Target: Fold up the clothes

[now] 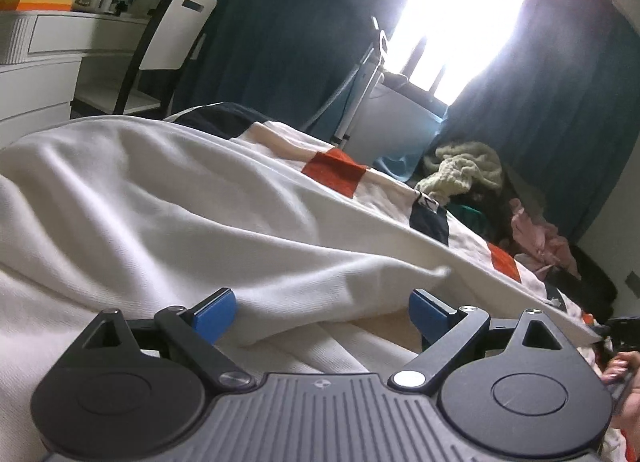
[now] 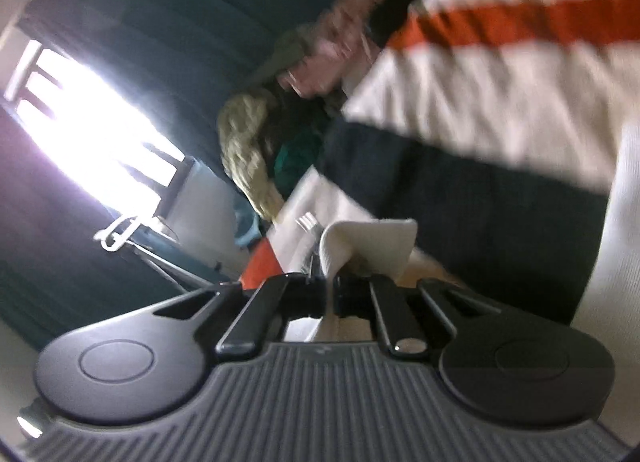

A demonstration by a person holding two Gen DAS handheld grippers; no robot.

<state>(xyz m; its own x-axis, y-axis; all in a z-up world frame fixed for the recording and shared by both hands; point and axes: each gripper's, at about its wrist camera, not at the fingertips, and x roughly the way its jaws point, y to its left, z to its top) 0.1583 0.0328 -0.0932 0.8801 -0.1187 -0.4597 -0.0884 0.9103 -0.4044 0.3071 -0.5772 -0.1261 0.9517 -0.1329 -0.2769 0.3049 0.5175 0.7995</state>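
The sweater [image 1: 168, 214] is lying spread across the bed, filling the ground directly before the left tool [image 1: 322, 314], whose fingers are standing apart just above the cloth. Beyond the sweater, a pile of clothes [image 1: 468, 174] is sitting at its far right edge. Behind the sweater to the left, a chair [image 1: 168, 50] is standing beside a dresser [image 1: 44, 62], with small items resting on the dresser's top. The window [image 1: 460, 14] is sitting behind the sweater, right of the chair, between curtains [image 1: 288, 30]. At the sweater's right edge, the right tool [image 2: 336, 286] is pinching a fold of the sweater [image 2: 372, 246], with the pile of clothes [image 2: 248, 158] lying beyond it.
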